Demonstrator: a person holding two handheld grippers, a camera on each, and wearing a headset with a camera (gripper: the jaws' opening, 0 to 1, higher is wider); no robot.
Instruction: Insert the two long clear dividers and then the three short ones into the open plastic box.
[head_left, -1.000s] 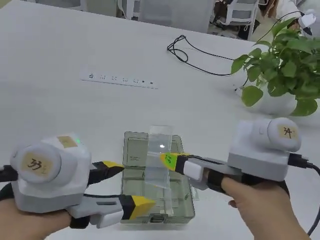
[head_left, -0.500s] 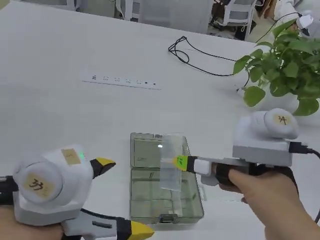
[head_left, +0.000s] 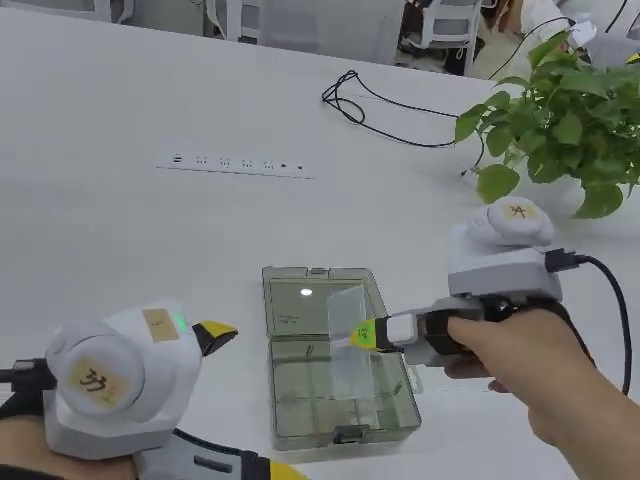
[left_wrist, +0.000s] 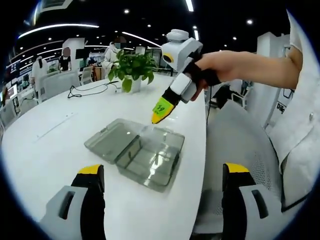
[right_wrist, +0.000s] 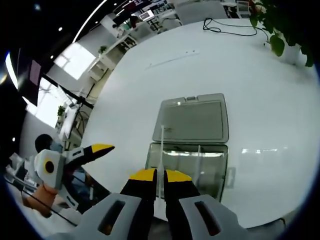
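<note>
A clear divider (head_left: 346, 362) is pinched upright in the right tongs (head_left: 362, 336) over the open box (head_left: 273, 392) on the desk (head_left: 150, 230), evidently for lowering into its slots. The left tongs (head_left: 243, 400) are held wide and empty, near left.

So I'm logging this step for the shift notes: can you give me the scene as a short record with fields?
box: open on the table, lid flat behind the base
divider: clear, upright, over the box
right gripper: shut on the divider's edge
left gripper: open, holding nothing, near-left of the box
dividers seated in box: cannot tell
also on table: power strip, cable, plant
</note>
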